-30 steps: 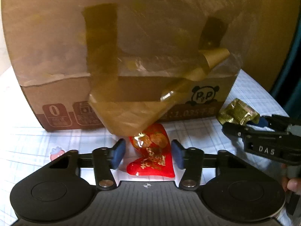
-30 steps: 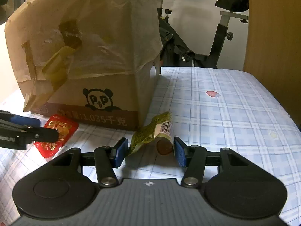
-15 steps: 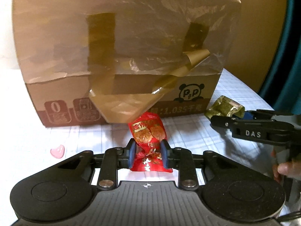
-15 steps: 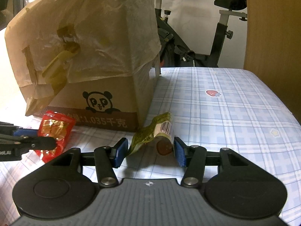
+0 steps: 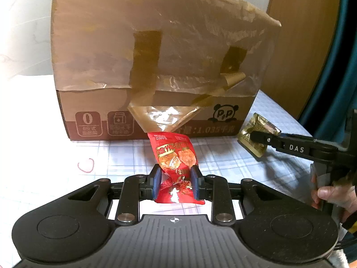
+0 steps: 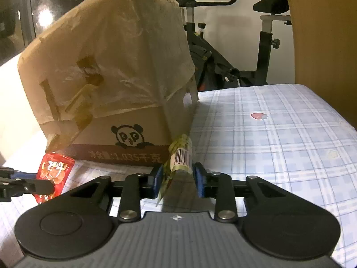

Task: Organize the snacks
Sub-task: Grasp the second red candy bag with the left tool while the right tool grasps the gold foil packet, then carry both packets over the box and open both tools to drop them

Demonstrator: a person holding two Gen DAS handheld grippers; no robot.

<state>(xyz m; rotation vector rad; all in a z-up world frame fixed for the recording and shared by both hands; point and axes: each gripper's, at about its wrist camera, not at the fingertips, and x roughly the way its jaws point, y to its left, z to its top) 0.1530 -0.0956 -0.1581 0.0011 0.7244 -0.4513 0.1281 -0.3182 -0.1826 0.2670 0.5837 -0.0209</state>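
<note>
My left gripper (image 5: 174, 182) is shut on a red snack packet (image 5: 175, 156) and holds it above the checked tablecloth, in front of the cardboard box (image 5: 154, 71). The packet also shows in the right wrist view (image 6: 54, 172), held by the left gripper (image 6: 31, 184). My right gripper (image 6: 177, 179) is shut on a green-gold snack packet (image 6: 180, 156) with a barcode, lifted near the box's right corner (image 6: 125, 134). In the left wrist view the right gripper (image 5: 258, 137) holds that packet (image 5: 256, 131) at the right.
The box has taped, plastic-covered flaps standing up over its top (image 6: 111, 51). The blue checked tablecloth (image 6: 279, 138) stretches right. An exercise bike (image 6: 223, 51) stands behind the table. A wooden panel (image 5: 301, 44) is at the right.
Both grippers have closed on their packets and lifted them off the table. The left shut first, the right within the last half second. Both views have drawn back from the box.
</note>
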